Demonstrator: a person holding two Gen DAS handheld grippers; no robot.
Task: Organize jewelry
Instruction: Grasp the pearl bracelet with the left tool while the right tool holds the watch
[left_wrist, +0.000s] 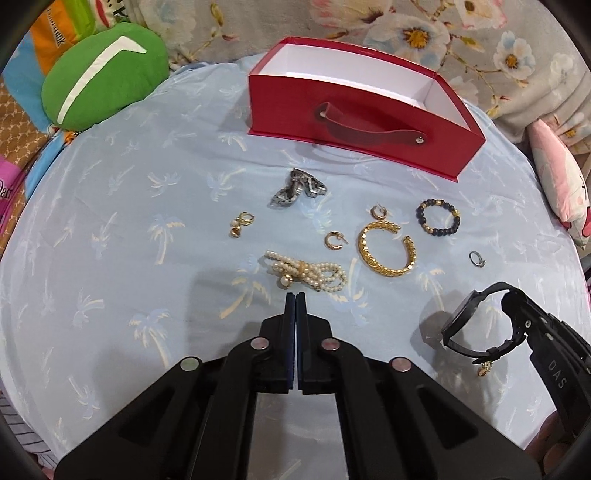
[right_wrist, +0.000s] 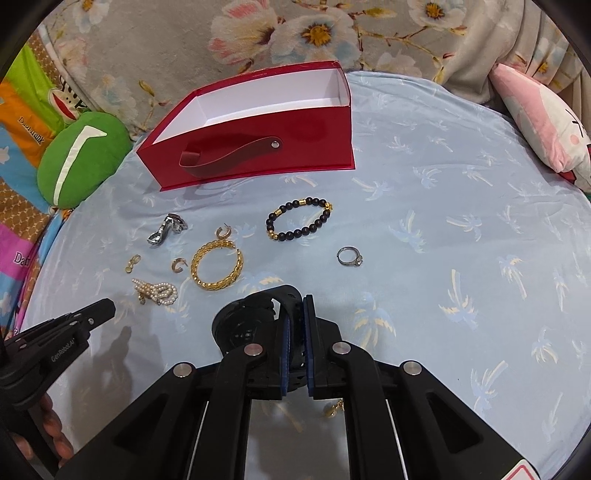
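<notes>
Right wrist: right tool (right_wrist: 295, 306) clamped on black watch (right_wrist: 245, 326); left tool (left_wrist: 296, 295) together, empty.

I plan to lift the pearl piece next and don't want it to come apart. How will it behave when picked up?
The pearl bow looks like looped bead strands tied at the middle, so it will probably droop and swing if gripped by one loop. The beads look round and glossy, so they may slip between flat pads. Gripping the central knot seems safest. It looks light, and pushing it would likely bunch it up on the cloth.
</notes>
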